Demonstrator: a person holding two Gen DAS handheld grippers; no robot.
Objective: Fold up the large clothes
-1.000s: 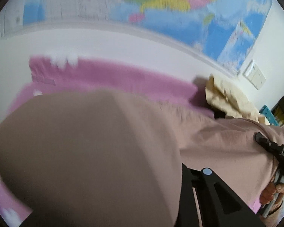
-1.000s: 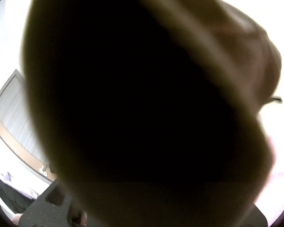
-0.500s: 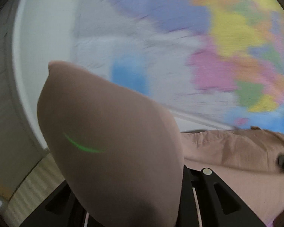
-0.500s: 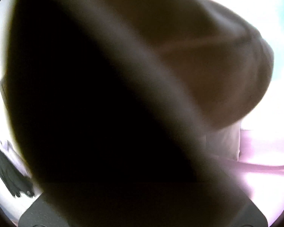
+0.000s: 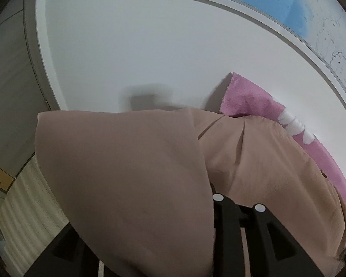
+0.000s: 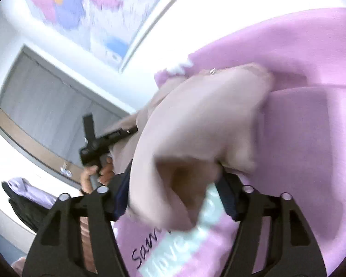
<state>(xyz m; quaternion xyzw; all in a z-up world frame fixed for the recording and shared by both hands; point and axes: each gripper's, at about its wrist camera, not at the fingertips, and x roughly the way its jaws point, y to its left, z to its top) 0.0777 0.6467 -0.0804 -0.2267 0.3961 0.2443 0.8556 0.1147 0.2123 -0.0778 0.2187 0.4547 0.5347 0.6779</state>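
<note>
A: Where is the garment [image 5: 253, 161] sitting right now?

B: It is lying across the lower half of the left view, on the pink blanket [image 5: 249, 97], with one flap draping over the left claw [image 5: 238, 204] and hiding one of its fingers.

A: Is that claw gripping it?

B: Its jaws are opening, but with the cloth covering that side I cannot tell whether it is pinching anything.

A: And the right claw [image 6: 175, 191]?

B: Its jaws are opening wide in the lower middle of the right view. A bunched fold of the garment [image 6: 203, 120] is sitting between them, looking loose rather than pressed.

A: How is the fabric going to behave?

B: It seems light, thin and floppy, probably smooth enough to slide. I would be taking it by a hem or corner, both claws well apart, so the edge is staying taut.
</note>
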